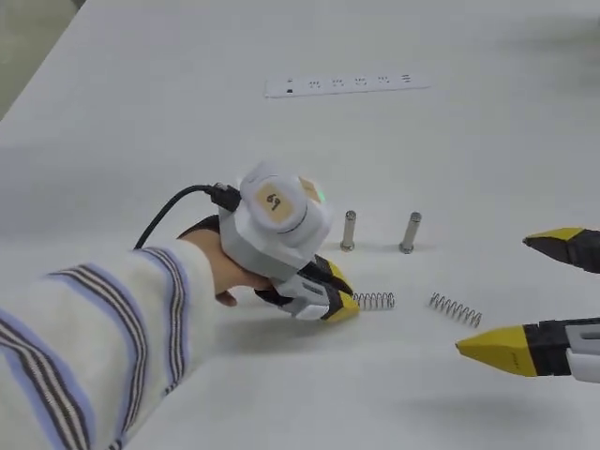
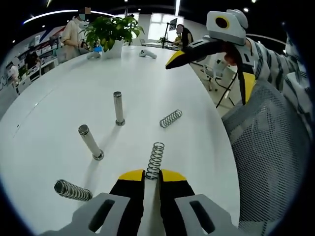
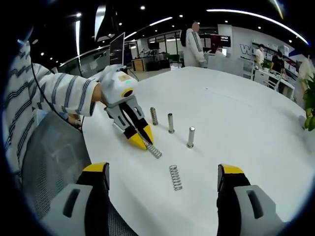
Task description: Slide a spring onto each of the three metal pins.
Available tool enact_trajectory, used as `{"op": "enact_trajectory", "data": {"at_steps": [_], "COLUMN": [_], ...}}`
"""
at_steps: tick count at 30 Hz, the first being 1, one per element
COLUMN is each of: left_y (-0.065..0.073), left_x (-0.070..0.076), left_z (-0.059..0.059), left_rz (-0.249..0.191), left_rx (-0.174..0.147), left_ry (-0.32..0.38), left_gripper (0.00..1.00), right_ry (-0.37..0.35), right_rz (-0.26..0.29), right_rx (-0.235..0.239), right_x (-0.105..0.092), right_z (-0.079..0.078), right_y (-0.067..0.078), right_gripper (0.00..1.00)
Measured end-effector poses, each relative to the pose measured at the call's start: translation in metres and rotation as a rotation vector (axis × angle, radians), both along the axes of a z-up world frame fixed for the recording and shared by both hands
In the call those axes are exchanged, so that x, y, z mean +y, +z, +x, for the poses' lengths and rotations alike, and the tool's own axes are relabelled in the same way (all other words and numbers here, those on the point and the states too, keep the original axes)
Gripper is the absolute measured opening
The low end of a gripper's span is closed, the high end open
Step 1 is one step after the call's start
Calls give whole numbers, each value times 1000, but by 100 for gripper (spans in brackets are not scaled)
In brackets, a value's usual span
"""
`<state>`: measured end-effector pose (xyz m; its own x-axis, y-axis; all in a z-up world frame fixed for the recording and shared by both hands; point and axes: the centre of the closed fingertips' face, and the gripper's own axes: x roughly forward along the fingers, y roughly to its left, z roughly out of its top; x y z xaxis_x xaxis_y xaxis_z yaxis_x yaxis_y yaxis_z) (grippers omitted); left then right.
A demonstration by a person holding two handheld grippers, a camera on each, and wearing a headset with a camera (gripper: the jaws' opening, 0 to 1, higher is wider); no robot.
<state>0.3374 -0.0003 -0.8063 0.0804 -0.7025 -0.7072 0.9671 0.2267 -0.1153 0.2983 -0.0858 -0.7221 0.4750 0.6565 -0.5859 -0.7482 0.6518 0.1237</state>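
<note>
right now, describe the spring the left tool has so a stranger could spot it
On the white table, look just in front of the two bare pins. Two springs lie there; it is the spring whose end sits pinched in the left tool, while the loose spring lies free beside it.

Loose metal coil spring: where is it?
Head view: the loose metal coil spring lies on the white table, between the second spring in the left gripper and the right gripper.
</note>
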Motion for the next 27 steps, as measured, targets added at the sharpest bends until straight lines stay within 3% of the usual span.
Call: {"op": "enact_trajectory", "data": {"at_steps": [3, 11, 13, 18, 27], "left_y": [0, 1, 7, 16, 30], "left_x": [1, 3, 0, -4, 1], "left_z": [0, -2, -11, -12, -20], "left_rz": [-15, -25, -48, -88, -112], "left_rx": [50, 21, -13, -18, -30], "left_ry": [51, 47, -14, 4, 20], "left_gripper": [4, 4, 3, 3, 3], "right_ry": [-7, -18, -14, -10, -3], "right_rz": [-4, -12, -19, -25, -26], "right_rx": [-15, -31, -29, -23, -20], "right_x": [-2, -8, -9, -11, -12], "right_z": [0, 1, 1, 0, 0], "right_y": [1, 3, 4, 3, 4], "right_gripper": [90, 88, 88, 88, 87]}}
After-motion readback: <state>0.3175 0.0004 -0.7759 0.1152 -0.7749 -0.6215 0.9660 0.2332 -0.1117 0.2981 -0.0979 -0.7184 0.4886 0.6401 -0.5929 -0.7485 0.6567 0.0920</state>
